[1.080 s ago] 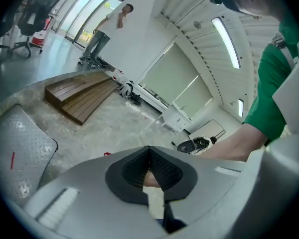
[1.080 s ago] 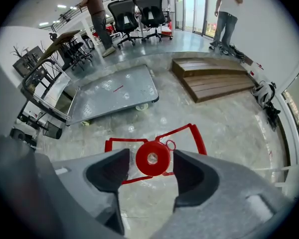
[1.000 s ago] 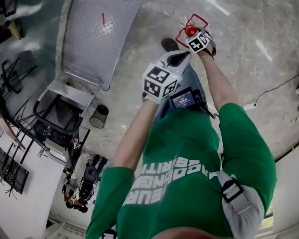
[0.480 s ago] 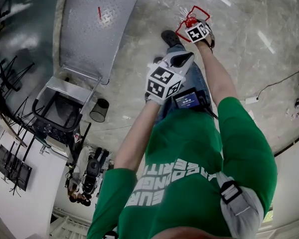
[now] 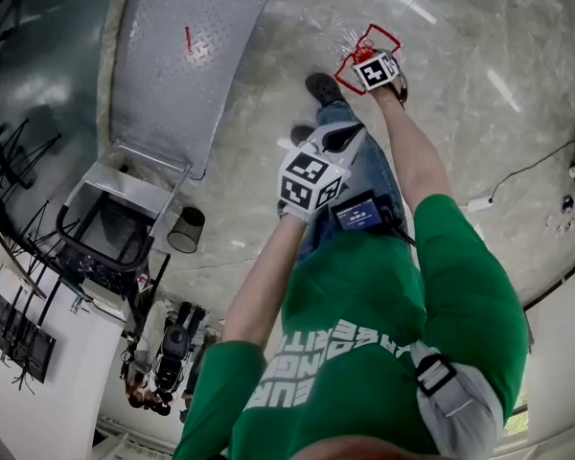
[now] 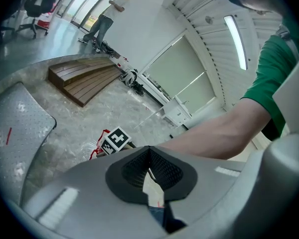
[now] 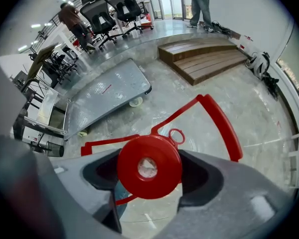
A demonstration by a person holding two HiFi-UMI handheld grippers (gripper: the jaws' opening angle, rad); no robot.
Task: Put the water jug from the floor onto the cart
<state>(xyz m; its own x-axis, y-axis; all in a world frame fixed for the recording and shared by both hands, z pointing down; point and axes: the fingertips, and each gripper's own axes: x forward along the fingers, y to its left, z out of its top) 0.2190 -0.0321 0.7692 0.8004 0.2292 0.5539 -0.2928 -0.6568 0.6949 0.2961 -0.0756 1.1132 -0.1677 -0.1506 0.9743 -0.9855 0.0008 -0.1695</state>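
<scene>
Water jug [image 5: 353, 48]: on the floor at upper centre of the head view, well apart from the cart [image 5: 172, 75] at upper left. Its red cap [image 7: 149, 167] is hidden there under a marker cube [image 5: 377, 68] and shows only in the right gripper view. Right gripper [image 7: 149, 156]: jaws spread, just been opening, cap between them at lower centre, red handle [image 7: 224, 126] beyond. Left gripper [image 6: 149, 151]: jaws pressed together, empty.

A wooden stepped platform [image 7: 209, 59] lies on the pale stone floor [image 5: 479, 46], upper right of the right gripper view, with bags [image 7: 261, 63] near it. Black office chairs [image 7: 112, 9] stand at the top, a person [image 7: 72, 19] beside them. In the head view a black mesh bin [image 5: 185, 230] sits left of centre.
</scene>
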